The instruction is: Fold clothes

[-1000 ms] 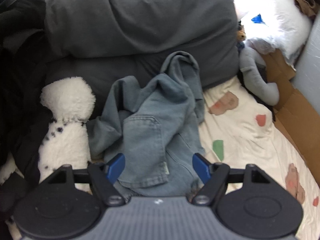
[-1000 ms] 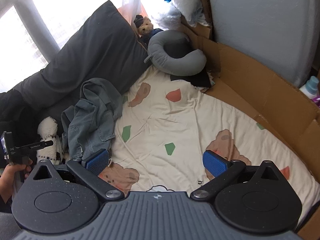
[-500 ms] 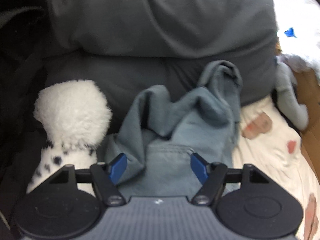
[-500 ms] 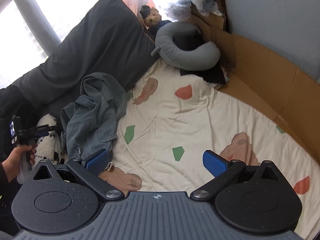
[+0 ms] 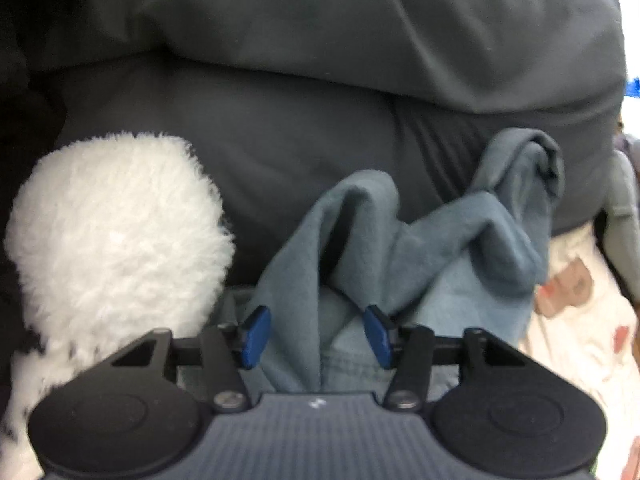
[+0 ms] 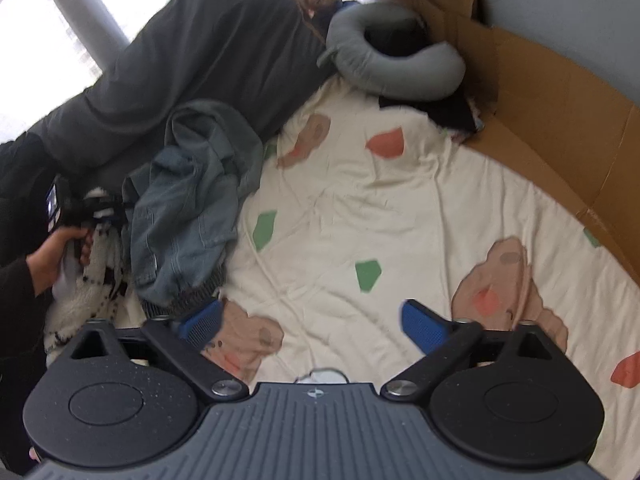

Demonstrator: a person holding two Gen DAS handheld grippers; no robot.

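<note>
The fluffy white plush toy (image 5: 112, 232) sits touching the heap's left edge, so the left tongs (image 5: 316, 336) could nip its fur along with the cloth. The crumpled denim garment (image 6: 188, 216) lies bunched against the dark pillows (image 5: 320, 80), at the left side of the patterned bedsheet (image 6: 400, 208). The left tongs are low, with their jaws apart around a raised denim fold; a pinch here may catch just one layer, and the rest would drag. The person's hand (image 6: 52, 256) grips their handle. The right tongs (image 6: 316, 322) hover spread wide over bare sheet, holding nothing.
</note>
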